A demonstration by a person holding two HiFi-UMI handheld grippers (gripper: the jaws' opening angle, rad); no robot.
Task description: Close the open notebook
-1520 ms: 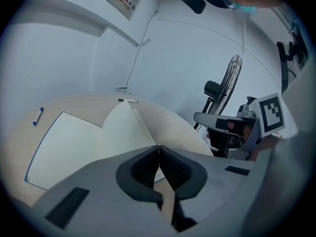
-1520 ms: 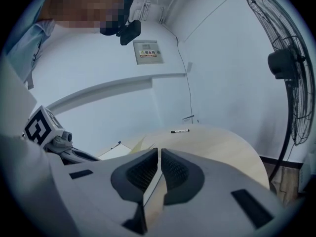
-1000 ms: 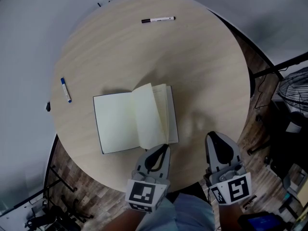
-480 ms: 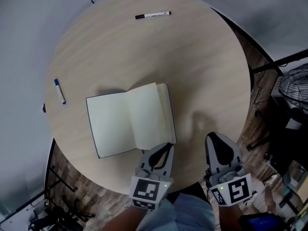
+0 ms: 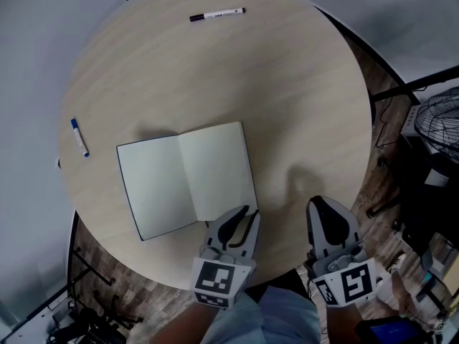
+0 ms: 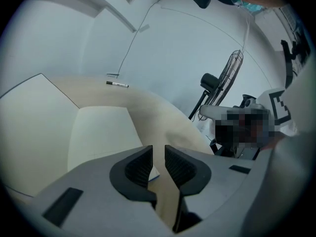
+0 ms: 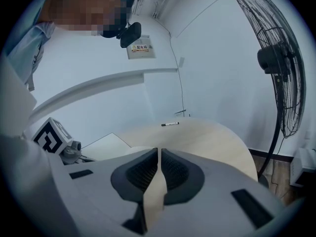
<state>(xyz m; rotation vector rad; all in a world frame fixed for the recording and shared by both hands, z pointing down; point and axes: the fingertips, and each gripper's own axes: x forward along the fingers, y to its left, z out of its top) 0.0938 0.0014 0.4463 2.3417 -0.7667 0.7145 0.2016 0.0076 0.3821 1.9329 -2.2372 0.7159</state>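
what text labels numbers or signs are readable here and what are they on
No text here reads for sure.
wall sign: dark print on a pale plate, too small to read.
marker: no print can be made out on the barrel.
notebook: open pages blank.
left tool and right tool: cubes bear black-and-white square patterns, no words.

Fan [image 5: 439, 124] cut off at right edge; print on wall sign [image 7: 139, 49] too small to read.
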